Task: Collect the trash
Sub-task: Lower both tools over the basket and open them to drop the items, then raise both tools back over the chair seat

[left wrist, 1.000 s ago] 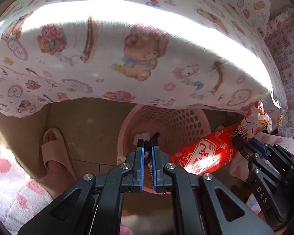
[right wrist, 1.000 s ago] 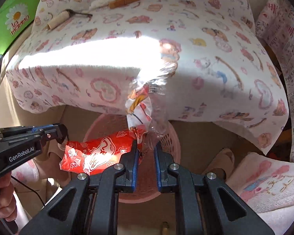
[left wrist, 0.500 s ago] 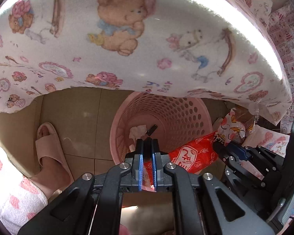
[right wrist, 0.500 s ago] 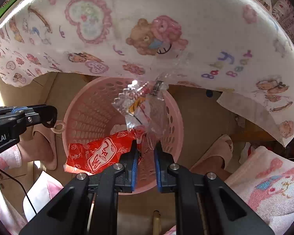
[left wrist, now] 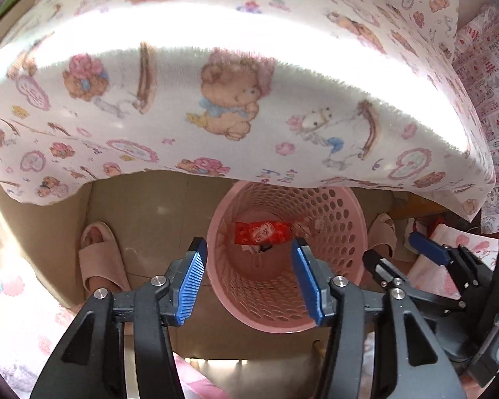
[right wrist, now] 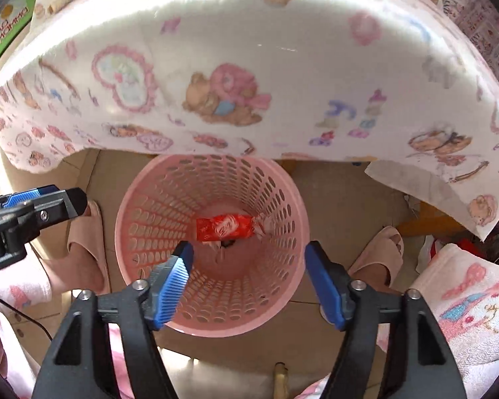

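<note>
Both grippers, left gripper point(left wrist: 248, 279) and right gripper point(right wrist: 249, 281), hung spread and empty above the pink basket point(right wrist: 133, 232), where the red wrapper point(right wrist: 223, 227) lay at the bottom, apparently released.

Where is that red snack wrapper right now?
The red wrapper lies at the bottom of the pink basket, central in both wrist views, beside a crumpled clear wrapper, below both open grippers.

The left gripper point(left wrist: 248, 277) has glossy black plastic arms, silver round screws and blue ribbed finger pads point(left wrist: 190, 285). The right gripper point(right wrist: 248, 281) looks the same. A thin black cable point(right wrist: 33, 319) trails beside white lettering on the left gripper's body.
</note>
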Motion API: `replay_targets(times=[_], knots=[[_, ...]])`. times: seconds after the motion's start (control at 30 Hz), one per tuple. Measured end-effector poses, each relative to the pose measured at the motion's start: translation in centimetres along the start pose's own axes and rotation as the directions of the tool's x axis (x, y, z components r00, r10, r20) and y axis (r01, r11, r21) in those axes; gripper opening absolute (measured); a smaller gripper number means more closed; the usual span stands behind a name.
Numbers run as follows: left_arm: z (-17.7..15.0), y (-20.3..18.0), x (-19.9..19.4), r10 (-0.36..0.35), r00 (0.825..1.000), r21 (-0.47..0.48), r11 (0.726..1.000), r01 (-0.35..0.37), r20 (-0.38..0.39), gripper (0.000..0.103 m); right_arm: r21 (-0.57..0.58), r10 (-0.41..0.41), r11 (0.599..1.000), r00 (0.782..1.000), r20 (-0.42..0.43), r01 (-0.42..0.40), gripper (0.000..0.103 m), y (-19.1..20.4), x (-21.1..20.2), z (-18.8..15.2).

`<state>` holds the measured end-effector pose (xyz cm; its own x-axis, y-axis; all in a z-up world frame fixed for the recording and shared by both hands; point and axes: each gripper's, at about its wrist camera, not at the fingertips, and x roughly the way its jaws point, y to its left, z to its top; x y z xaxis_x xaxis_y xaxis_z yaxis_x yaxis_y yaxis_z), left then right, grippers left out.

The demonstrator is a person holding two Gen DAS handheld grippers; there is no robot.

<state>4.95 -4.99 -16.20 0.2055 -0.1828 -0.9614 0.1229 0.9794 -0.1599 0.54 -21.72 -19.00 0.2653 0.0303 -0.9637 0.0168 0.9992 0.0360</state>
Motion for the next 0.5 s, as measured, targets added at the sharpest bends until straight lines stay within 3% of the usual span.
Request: replay_targets(times=[0.23,0.43,0.5], knots=[[0.4,0.7,-4.3,0.041,0.987,-0.005,0.999,-0.04,0.152,0.062,-0.002,0.028,1.0,0.986,0.166,-0.028,0.081,-0.1,-4.0,0.8],[0.7,1.4,-8.7,0.071,0.949,-0.017,0.997,-0.07,0.308,0.073,-0.073,0.023,0.997,0.949,0.314,-0.001,0.082,1.1,-8.0,0.8],[0.6,1.7,-10.0,0.079,0.934,-0.019,0.997,-0.077,0.35,0.082,-0.091,0.026,0.996,0.935,0.355,0.006,0.083,1.7,-9.2,1.1]])
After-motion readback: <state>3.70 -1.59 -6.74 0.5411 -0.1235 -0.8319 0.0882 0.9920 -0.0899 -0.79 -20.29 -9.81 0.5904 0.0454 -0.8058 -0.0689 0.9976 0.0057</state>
